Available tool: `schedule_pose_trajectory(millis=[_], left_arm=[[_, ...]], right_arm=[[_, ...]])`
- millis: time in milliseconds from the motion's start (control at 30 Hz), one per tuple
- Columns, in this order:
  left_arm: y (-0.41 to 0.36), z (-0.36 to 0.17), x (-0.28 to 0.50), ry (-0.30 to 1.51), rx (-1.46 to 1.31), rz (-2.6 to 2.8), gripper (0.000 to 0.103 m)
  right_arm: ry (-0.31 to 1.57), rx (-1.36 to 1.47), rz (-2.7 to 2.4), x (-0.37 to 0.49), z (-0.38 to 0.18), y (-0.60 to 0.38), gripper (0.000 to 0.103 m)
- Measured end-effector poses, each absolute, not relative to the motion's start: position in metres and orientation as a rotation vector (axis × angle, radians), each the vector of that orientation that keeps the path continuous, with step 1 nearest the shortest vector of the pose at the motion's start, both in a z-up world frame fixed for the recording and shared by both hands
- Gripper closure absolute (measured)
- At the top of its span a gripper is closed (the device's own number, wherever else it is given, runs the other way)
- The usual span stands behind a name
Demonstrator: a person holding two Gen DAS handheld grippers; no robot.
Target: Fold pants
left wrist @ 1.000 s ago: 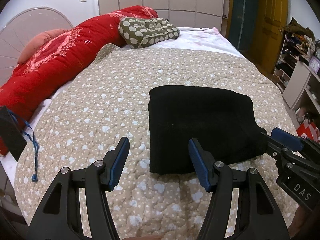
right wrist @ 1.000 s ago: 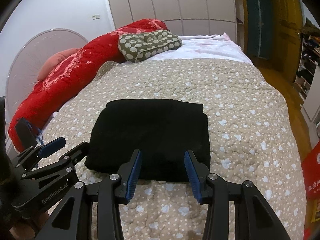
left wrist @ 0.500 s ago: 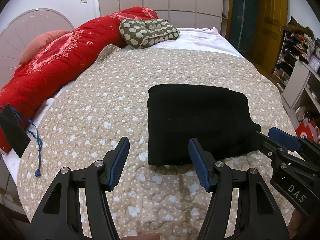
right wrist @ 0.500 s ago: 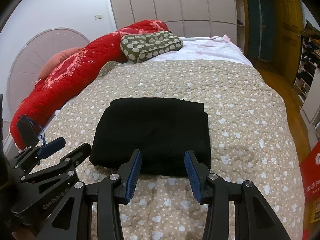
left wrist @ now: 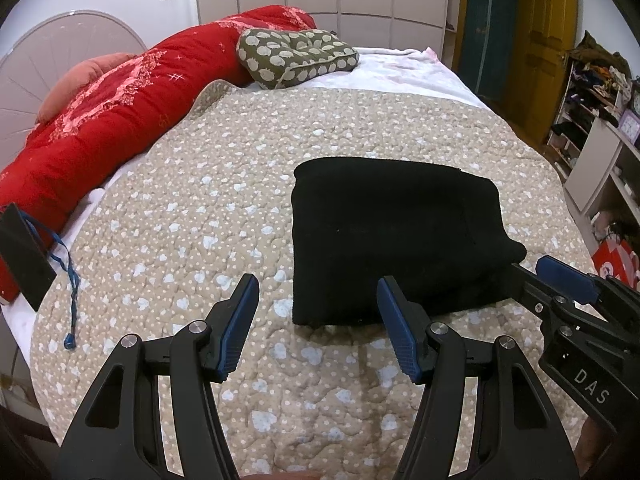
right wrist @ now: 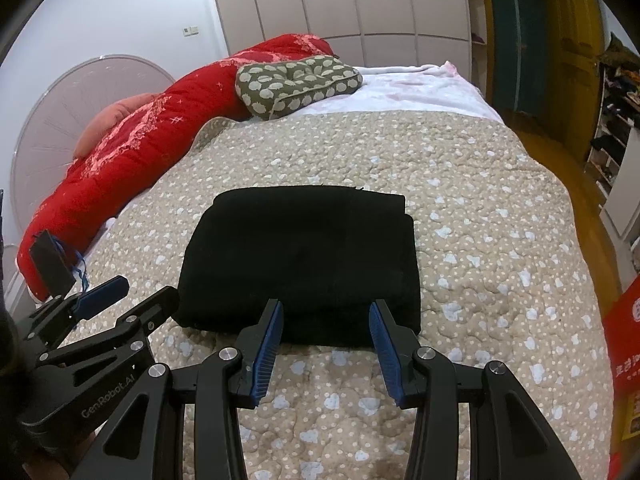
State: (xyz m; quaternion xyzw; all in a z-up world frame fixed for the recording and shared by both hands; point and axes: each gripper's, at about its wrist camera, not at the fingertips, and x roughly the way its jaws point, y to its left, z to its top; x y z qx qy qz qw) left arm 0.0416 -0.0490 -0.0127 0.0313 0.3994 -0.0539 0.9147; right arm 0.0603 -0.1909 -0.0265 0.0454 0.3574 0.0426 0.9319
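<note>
The black pants [left wrist: 392, 236] lie folded into a flat rectangle on the beige spotted quilt [left wrist: 208, 216]; they also show in the right wrist view [right wrist: 304, 256]. My left gripper [left wrist: 316, 304] is open and empty, just short of the pants' near left corner. My right gripper [right wrist: 326, 328] is open and empty at the pants' near edge, without touching. Each gripper shows at the side of the other's view: the right one [left wrist: 560, 280] and the left one [right wrist: 120, 300].
A red duvet [left wrist: 100, 128] runs along the bed's left side, with a spotted cushion [left wrist: 296, 58] at the far end. A black card on a blue cord [left wrist: 28, 256] lies at the left edge. Shelves [left wrist: 600, 120] and a red bag [right wrist: 624, 344] stand to the right.
Both grippers have drawn back toward me from the folded pants, which now lie a little farther off. The jaws stayed open.
</note>
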Motion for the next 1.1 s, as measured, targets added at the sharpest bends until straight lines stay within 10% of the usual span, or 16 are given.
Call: schedule_pose_trajectory(millis=[1100], left_arm=[[-0.0515, -0.0206, 0.0442, 0.858, 0.071, -0.122, 0.041]], right_arm=[[0.742, 0.095, 0.089, 0.0608, -0.0299, -0.1872, 0.059]])
